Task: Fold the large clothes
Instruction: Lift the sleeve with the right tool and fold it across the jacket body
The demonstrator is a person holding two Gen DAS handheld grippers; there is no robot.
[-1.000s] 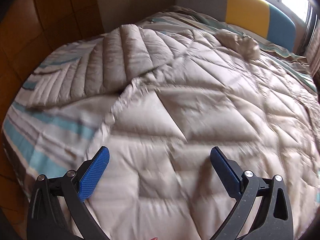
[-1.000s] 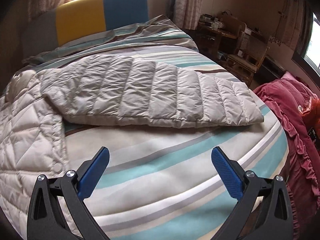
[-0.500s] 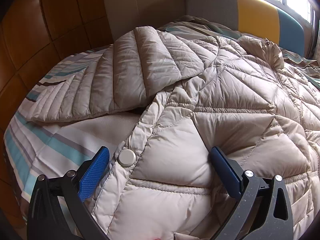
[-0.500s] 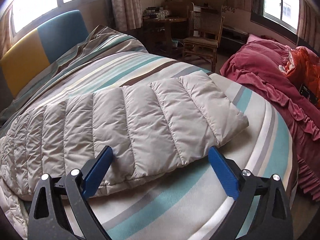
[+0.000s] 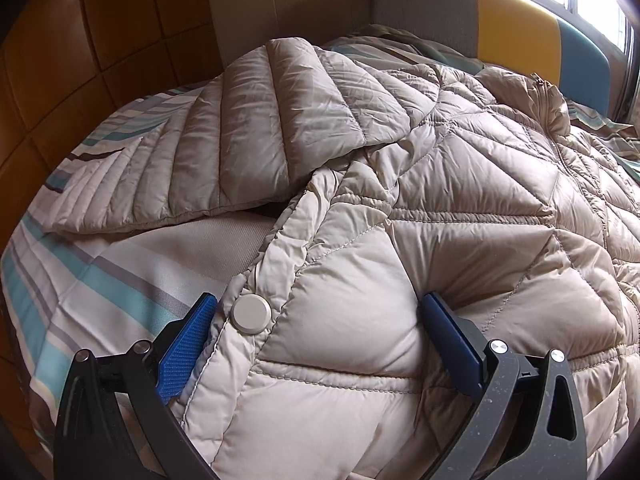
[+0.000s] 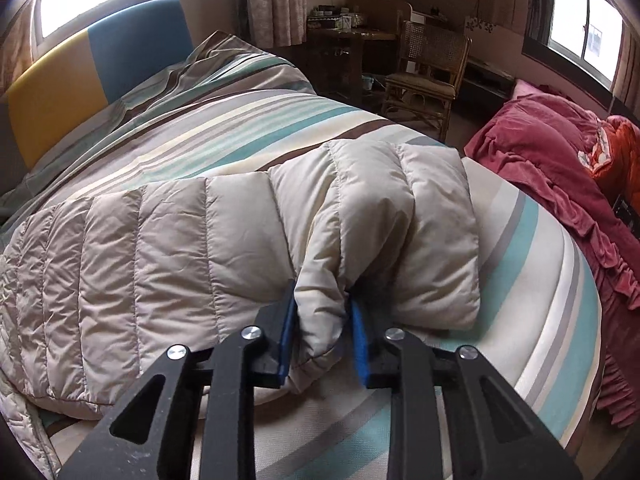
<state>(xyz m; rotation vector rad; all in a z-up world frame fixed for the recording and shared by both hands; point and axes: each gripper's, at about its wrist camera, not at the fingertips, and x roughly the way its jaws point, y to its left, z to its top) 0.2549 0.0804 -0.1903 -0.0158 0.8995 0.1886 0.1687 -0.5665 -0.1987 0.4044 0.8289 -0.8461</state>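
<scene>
A large beige quilted down coat (image 5: 460,208) lies spread on the striped bed (image 5: 92,288). My left gripper (image 5: 316,320) is open, its blue fingers straddling the coat's front edge near the hem, next to a round snap button (image 5: 252,314). One sleeve (image 5: 224,148) lies out to the left. In the right wrist view the other sleeve (image 6: 192,248) lies across the bed. My right gripper (image 6: 322,300) is shut on a bunched fold of that sleeve near its cuff end (image 6: 436,240).
A grey, yellow and blue headboard (image 5: 516,40) stands at the far end. A brown panelled wall (image 5: 80,40) borders the bed's left. To the right are a red bedspread (image 6: 560,168), a wicker chair (image 6: 428,68) and a cluttered desk (image 6: 344,24).
My right gripper moved in over the sleeve and shut on it near the cuff. My left gripper came down closer over the coat's front edge and stayed open.
</scene>
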